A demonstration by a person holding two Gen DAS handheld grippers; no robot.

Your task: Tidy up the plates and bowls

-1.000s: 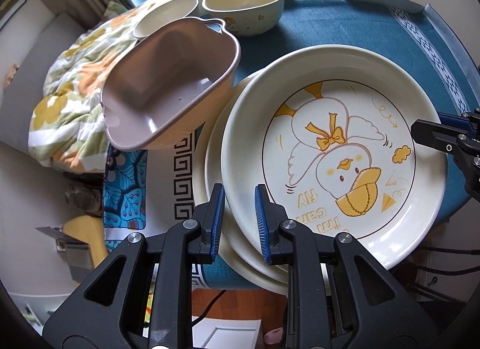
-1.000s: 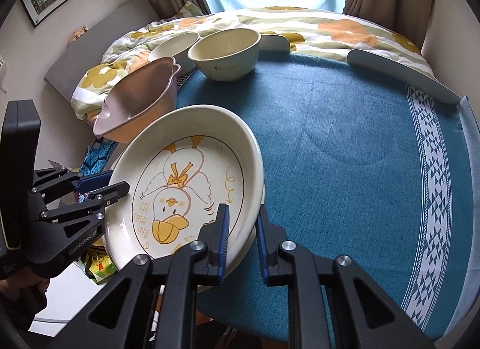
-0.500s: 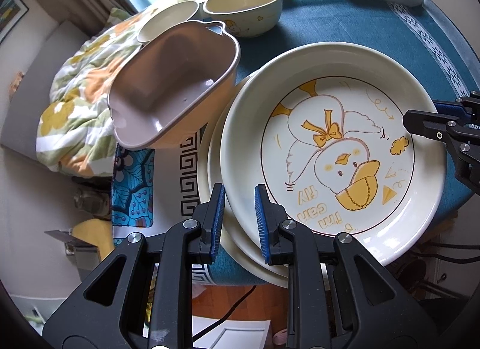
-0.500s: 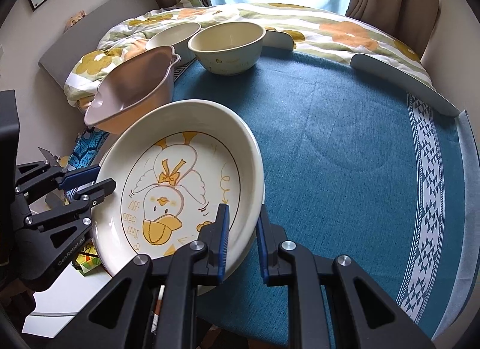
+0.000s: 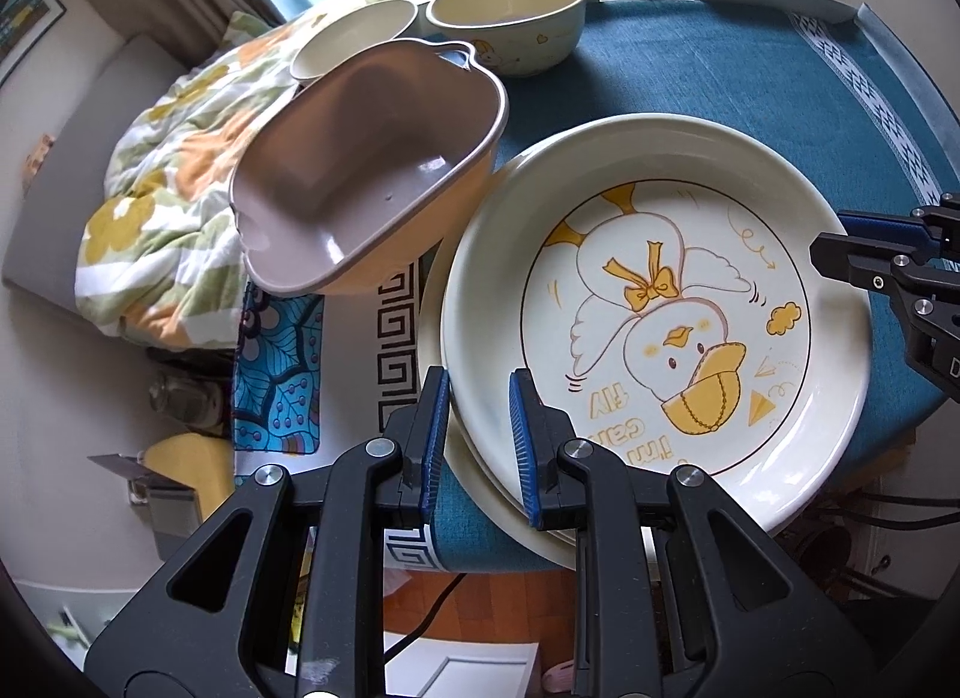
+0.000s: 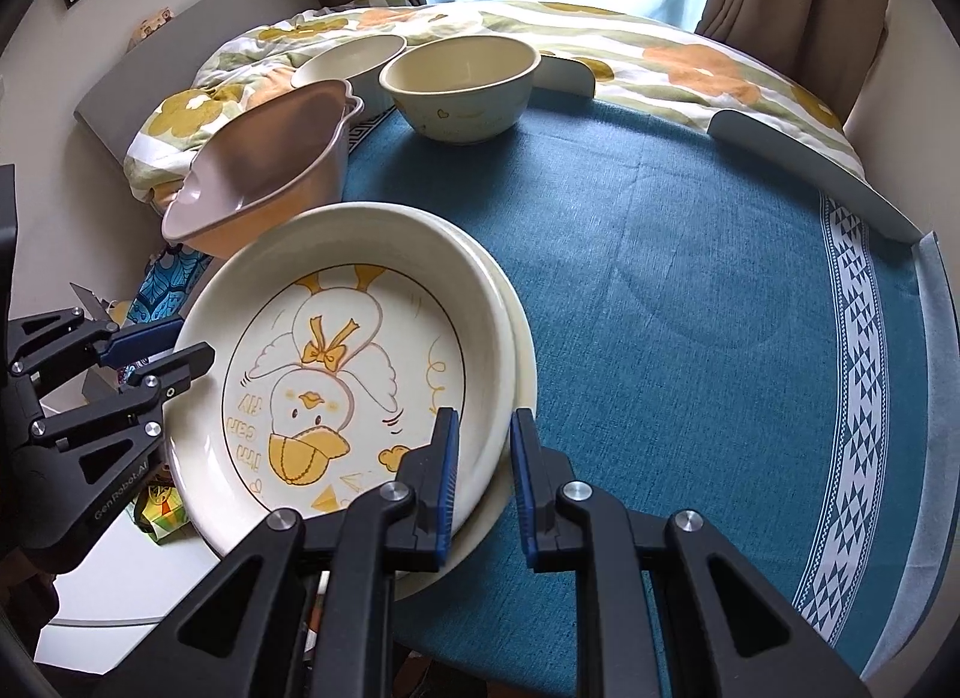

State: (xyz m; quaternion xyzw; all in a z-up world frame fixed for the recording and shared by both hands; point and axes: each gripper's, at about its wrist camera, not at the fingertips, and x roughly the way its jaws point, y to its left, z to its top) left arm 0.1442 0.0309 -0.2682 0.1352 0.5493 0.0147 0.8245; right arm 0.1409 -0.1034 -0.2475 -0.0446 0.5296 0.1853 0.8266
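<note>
Left wrist view: we hold the duck plate [image 5: 654,332] by opposite rims over the blue tablecloth [image 5: 690,74], above a plain plate [image 5: 480,476] just beneath. Our left gripper [image 5: 479,446] pinches narrow on the near rim; our right gripper [image 6: 483,473] clamps the far side. Ahead and left of the left claw, the pink dish [image 5: 372,158] overhangs the table edge; a nudge from the plate could tip it off. Unequal release could also chip the stack. Beyond stand two cream bowls [image 5: 510,8].
</note>
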